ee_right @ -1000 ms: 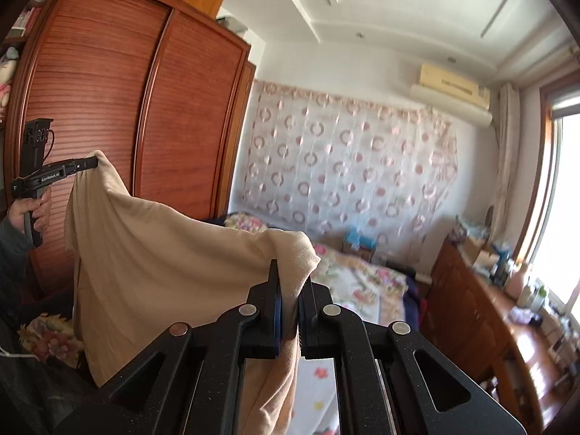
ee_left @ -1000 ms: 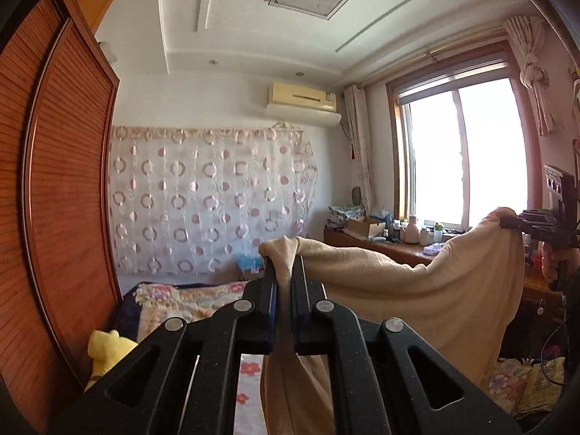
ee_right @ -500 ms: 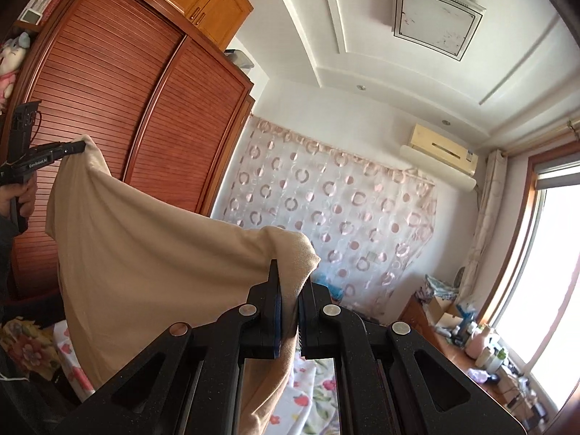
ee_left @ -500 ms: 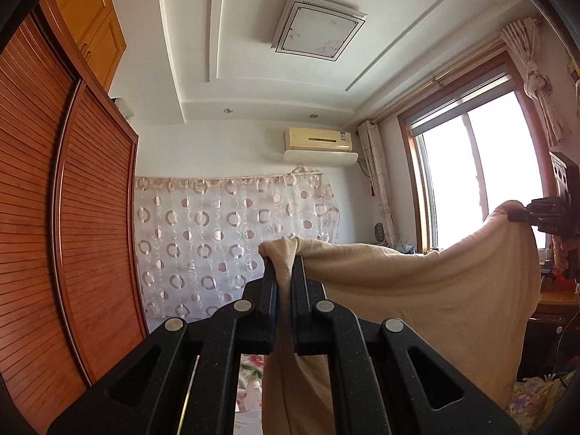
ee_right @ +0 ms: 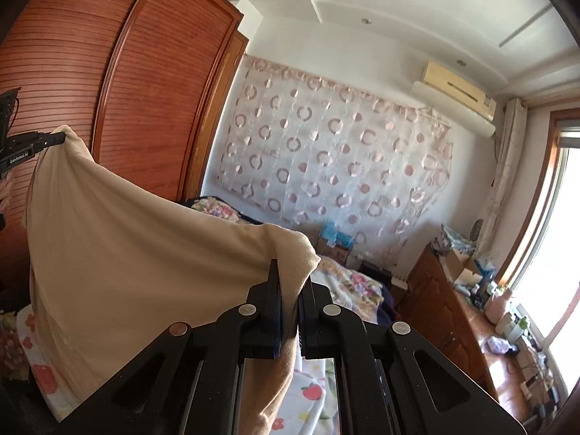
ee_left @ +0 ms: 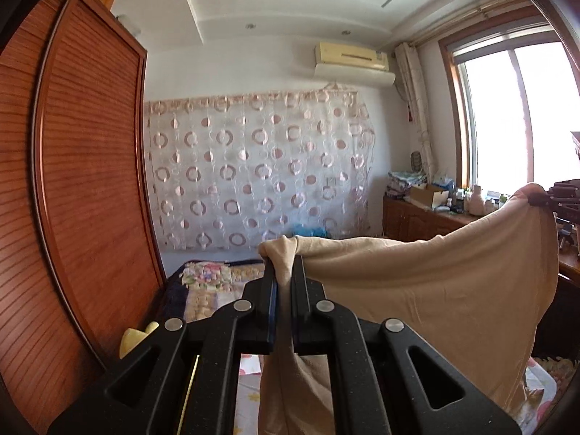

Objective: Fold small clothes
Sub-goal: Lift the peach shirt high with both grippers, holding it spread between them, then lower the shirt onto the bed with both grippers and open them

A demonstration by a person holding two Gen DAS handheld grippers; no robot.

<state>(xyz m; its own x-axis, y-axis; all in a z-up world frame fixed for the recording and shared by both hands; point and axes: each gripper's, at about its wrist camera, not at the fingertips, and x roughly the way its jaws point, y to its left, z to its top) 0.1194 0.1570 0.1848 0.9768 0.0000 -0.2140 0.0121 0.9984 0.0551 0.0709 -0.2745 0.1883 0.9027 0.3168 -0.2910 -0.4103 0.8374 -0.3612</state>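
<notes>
A beige garment (ee_left: 435,290) hangs spread in the air between my two grippers, above the bed. My left gripper (ee_left: 283,264) is shut on one top corner of it. My right gripper (ee_right: 290,272) is shut on the other top corner. The garment (ee_right: 127,253) sags in the middle and drapes down. The right gripper also shows at the right edge of the left wrist view (ee_left: 543,201), pinching its corner. The left gripper shows at the left edge of the right wrist view (ee_right: 58,139).
A bed with a floral cover (ee_right: 348,282) lies below. A tall wooden wardrobe (ee_left: 83,181) stands on the left. A wooden dresser (ee_right: 453,311) with clutter runs under the window (ee_left: 514,119) on the right. A patterned curtain (ee_left: 253,174) covers the far wall.
Both grippers have tilted back down from a raised, ceiling-facing pose; the bed shows again. The garment stays stretched between them, both grips unchanged.
</notes>
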